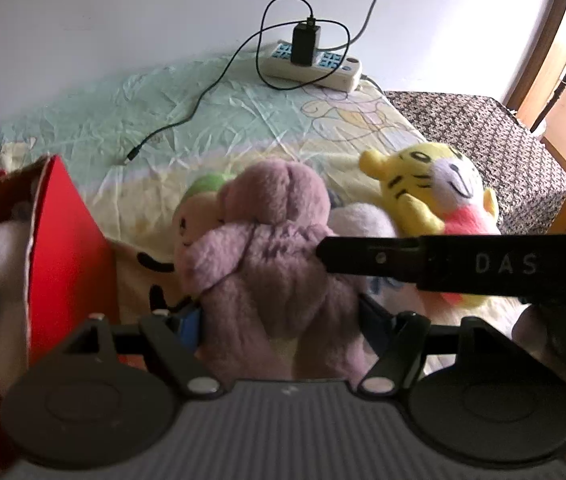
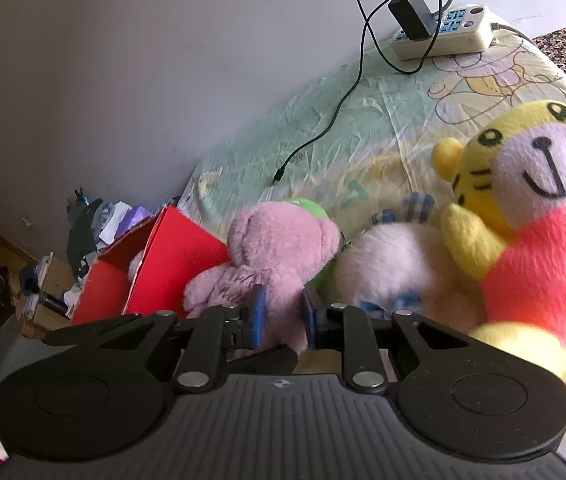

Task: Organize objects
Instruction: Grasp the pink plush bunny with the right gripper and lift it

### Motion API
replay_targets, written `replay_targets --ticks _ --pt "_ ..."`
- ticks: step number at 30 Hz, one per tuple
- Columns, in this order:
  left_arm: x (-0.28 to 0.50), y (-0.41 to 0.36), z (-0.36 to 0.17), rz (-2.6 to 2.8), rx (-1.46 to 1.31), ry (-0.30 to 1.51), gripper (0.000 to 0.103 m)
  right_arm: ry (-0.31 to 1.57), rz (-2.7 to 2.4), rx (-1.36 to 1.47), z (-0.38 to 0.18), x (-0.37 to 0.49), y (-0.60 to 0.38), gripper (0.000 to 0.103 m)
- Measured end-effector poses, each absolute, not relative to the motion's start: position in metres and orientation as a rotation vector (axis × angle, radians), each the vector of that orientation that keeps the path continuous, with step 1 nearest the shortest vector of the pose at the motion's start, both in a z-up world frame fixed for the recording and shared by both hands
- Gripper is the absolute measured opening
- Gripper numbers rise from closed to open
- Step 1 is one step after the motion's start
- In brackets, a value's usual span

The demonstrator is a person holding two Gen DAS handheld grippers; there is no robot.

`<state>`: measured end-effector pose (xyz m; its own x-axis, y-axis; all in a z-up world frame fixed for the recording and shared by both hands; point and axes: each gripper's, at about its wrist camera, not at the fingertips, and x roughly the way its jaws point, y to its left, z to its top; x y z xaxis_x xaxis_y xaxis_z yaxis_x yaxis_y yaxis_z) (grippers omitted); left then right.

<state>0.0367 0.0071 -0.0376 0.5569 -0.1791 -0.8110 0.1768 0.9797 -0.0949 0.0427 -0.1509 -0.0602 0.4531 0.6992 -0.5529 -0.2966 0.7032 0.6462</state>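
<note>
I have the pink plush bear (image 1: 267, 256) on the bed (image 1: 219, 120), just right of the red cardboard box (image 1: 71, 240) that already holds a pale plush. My left claw (image 1: 279, 320) straddles the bear's body, blue pads against its sides, gripping it; my right claw (image 2: 283, 320) pinches a fold of the same bear between nearly closed pads. To do this lift well, I judge both claws should rise together, keeping the soft body from sagging, clear the box's raised flap, and avoid dragging the yellow tiger plush (image 2: 523, 216) or white plush (image 2: 395, 264) beside it.
</note>
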Motion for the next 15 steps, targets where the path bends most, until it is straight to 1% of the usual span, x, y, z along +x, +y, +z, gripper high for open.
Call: replay_targets --ticks 8,15 --pt "0.003 0.003 -0.043 -0.261 -0.02 0.986 0.074 0.963 0.648 0.484 -0.067 0.009 -0.158 0.022" --pt "-0.025 -0.001 -0.072 -0.313 -0.01 1.084 0.074 1.079 0.636 0.448 -0.093 -0.013 -0.155 0.023"
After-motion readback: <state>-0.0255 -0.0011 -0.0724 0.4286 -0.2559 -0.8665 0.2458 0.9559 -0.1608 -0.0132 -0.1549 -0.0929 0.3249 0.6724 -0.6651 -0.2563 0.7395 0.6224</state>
